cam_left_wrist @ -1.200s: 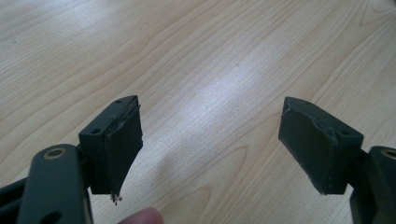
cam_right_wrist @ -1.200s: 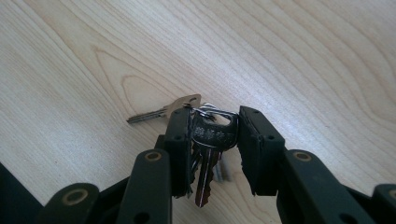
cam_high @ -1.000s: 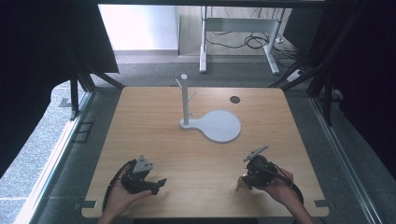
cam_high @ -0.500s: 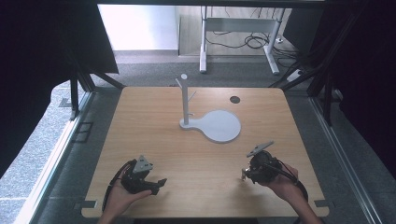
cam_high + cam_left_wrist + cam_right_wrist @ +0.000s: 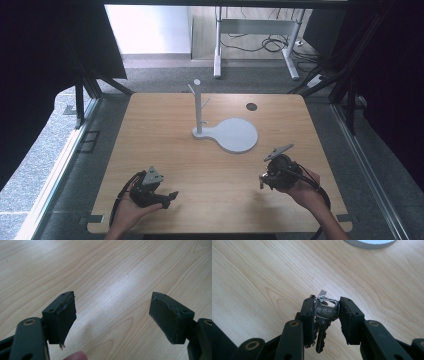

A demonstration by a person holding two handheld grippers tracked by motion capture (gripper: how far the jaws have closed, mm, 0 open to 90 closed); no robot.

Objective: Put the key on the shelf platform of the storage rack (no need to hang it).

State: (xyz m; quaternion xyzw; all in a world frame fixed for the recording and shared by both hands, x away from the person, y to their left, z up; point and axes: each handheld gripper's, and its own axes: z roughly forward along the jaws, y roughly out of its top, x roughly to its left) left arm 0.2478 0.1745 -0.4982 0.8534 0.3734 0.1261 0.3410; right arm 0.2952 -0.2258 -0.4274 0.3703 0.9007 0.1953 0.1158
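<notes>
My right gripper (image 5: 325,312) pinches a bunch of keys (image 5: 324,315) over the table (image 5: 200,165), near the grey stand (image 5: 227,132); perhaps two keys. My left gripper (image 5: 112,320) gapes wide, empty.

A white peg stand (image 5: 198,107) is standing upright on its round grey base plate (image 5: 236,135) mid-table, a small dark disc (image 5: 251,106) is lying near the wooden table (image 5: 165,125)'s far edge, cables (image 5: 260,44) trailing on the floor beyond.
</notes>
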